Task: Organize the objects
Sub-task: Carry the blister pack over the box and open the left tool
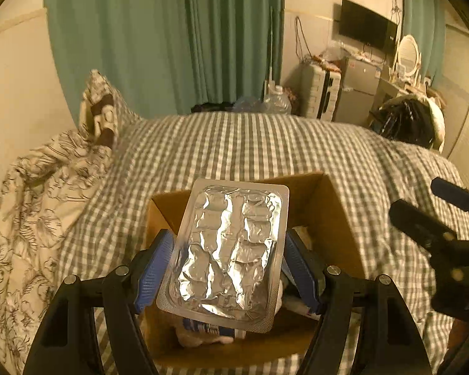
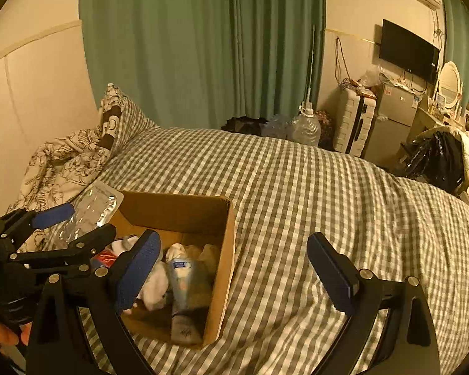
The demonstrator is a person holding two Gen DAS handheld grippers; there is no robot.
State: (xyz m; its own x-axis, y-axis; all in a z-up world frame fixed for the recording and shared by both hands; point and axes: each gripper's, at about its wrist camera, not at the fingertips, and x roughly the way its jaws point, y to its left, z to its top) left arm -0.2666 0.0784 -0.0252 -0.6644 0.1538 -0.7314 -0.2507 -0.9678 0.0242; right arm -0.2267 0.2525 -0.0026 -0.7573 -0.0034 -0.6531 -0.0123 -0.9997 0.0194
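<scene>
Right view only: socks [image 2: 154,284] in box [image 2: 226,268]

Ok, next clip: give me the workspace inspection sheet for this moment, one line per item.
Surface: bed with a checked cover, rumpled floral bedding at its far left.
Job's things: foil blister pack held over the open cardboard box; box already holds a tube and white items.
Clutter: nothing seen loose on the checked cover.
Grippers: left gripper shut on the blister pack; right gripper open, holding nothing, beside the box.
Cables: wires hang on the far wall.
Surroundings: green curtain, wall TV, suitcase, small fridge, water jug.
</scene>
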